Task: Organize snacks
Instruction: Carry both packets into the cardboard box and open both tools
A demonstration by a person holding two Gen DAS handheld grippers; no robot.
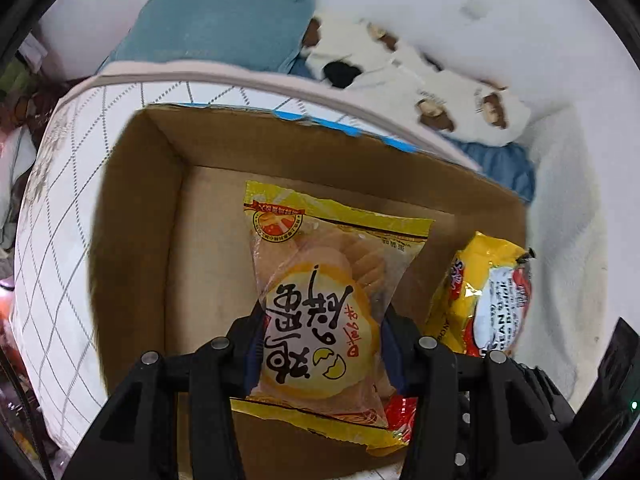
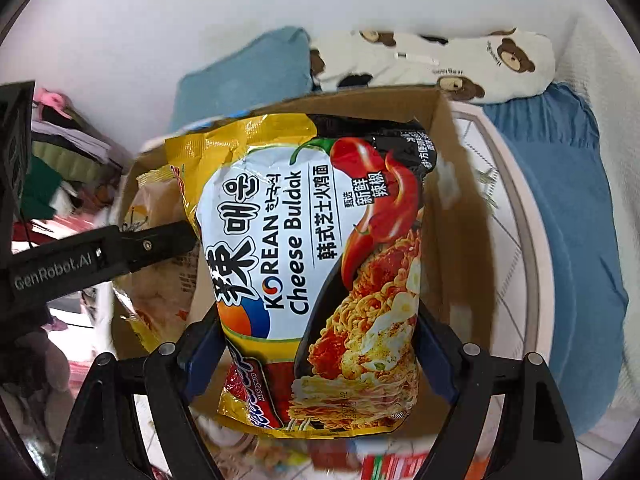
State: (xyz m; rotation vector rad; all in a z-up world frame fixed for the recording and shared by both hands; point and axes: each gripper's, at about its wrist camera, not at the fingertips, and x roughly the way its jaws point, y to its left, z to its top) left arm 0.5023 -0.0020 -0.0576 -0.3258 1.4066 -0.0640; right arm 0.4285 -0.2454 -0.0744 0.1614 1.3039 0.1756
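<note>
1. Left wrist view: left gripper (image 1: 322, 354) clenched on light, crinkly biscuit packet (image 1: 320, 304) over cardboard box (image 1: 132, 216).
2. Right gripper (image 2: 320, 354) clamped across noodle bag (image 2: 316, 264), midsection; brittle inside, best gripped gently.

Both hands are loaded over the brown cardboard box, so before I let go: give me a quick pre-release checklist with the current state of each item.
1. Left gripper clamped on clear-and-yellow egg cracker packet: ok.
2. Right gripper clamped on yellow Korean Cheese Buldak noodle packet: ok.
3. Brown cardboard box below both packets: ok.
4. Bare box floor under the cracker packet: ok.
5. Box floor under the noodle packet: cannot tell, packet hides it.
6. Packets clear of each other: ok, apart in the left wrist view.
</note>
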